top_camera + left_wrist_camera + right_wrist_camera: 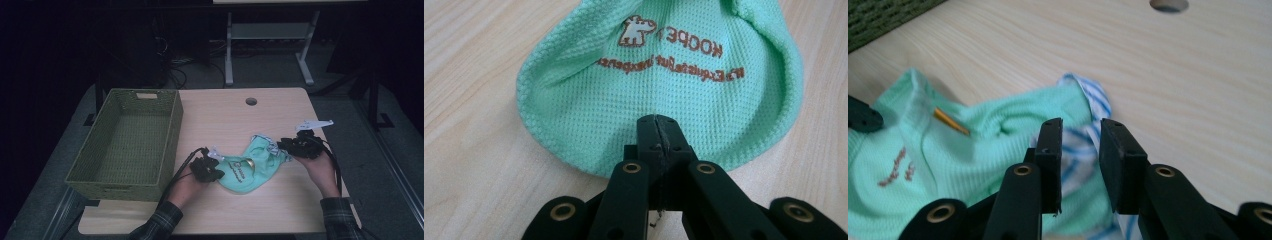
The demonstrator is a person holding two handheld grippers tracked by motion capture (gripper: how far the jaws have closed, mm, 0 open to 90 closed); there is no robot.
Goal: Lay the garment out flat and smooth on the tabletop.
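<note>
A green woven basket (125,140) sits on the worktop's (235,120) left side. Just right of it, the left gripper (657,125) has its fingers clamped together on the edge of the mint-green cloth (250,170), which lies crumpled mid-worktop. The right gripper (1080,130) hovers over the cloth's blue-striped end, fingers apart, nothing pinched.

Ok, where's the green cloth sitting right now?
In the high view the green cloth lies on the table's near half, between both grippers, right of the woven basket.
</note>
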